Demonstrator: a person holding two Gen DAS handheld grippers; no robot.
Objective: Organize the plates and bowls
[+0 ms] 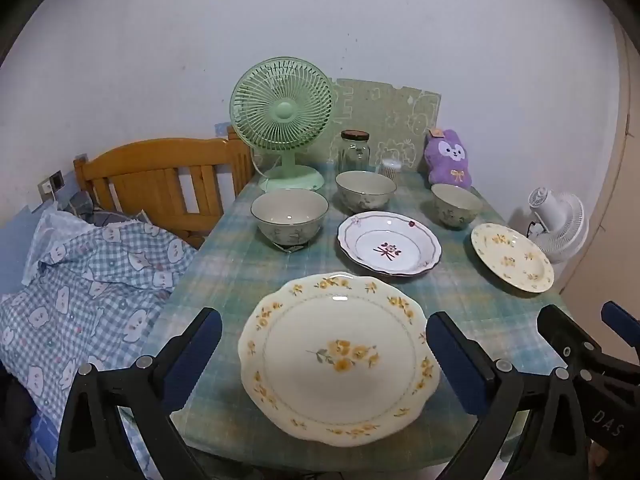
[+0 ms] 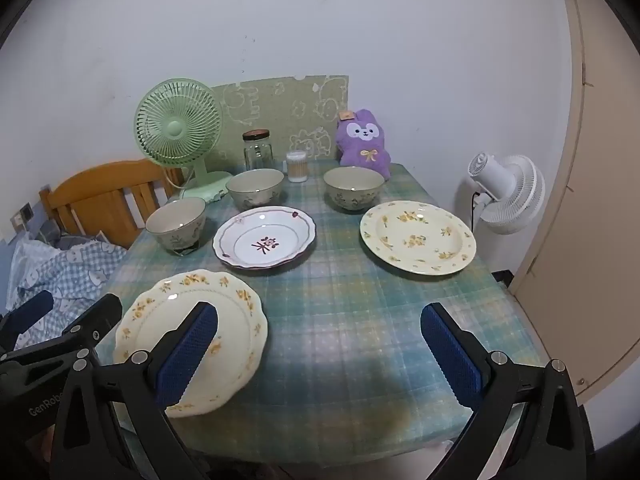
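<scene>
A large cream plate with yellow flowers (image 1: 340, 356) (image 2: 188, 336) lies at the table's near left. My left gripper (image 1: 324, 356) is open above it, one finger on each side. A white plate with purple trim (image 1: 390, 244) (image 2: 265, 242) sits mid-table. A second yellow-flowered plate (image 1: 512, 256) (image 2: 418, 238) lies at the right. Three grey-green bowls (image 1: 290, 216) (image 1: 366, 190) (image 1: 456, 204) stand behind them; they also show in the right wrist view (image 2: 176, 222) (image 2: 256, 190) (image 2: 354, 188). My right gripper (image 2: 320, 348) is open and empty over bare tablecloth.
The table (image 2: 340, 320) has a green plaid cloth. At the back stand a green fan (image 1: 282, 120), a glass jar (image 1: 354, 150), a toothpick holder (image 2: 297, 166) and a purple plush (image 2: 363, 142). A bed with a wooden headboard (image 1: 160, 184) is left; a white fan (image 2: 508, 192) is right.
</scene>
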